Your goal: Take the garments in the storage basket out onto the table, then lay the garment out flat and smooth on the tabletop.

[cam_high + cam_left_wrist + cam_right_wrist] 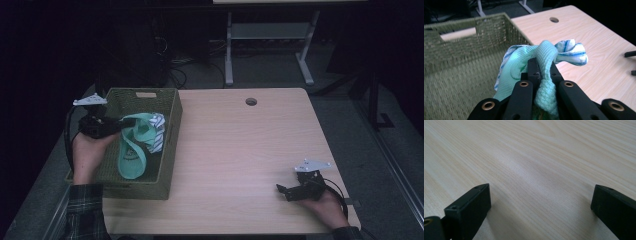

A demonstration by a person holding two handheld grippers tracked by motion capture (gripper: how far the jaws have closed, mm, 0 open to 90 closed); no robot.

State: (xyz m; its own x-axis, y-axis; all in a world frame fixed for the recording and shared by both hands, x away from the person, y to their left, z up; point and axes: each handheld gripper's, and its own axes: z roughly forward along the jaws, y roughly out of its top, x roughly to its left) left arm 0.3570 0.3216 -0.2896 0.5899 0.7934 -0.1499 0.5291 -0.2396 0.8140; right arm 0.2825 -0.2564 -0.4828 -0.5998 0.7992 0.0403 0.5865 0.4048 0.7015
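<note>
The left gripper, clamped on a green cloth over the basket at the table's left, seems to be lifting it out, so next carry it rightward; the right gripper rests wide open, near right.

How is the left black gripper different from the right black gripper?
The left black gripper is shut on a mint green waffle cloth, while the right black gripper is open and holds nothing. The left one is raised over the green woven basket; the right one sits low by the pale wooden table. Both have black jaws.
</note>
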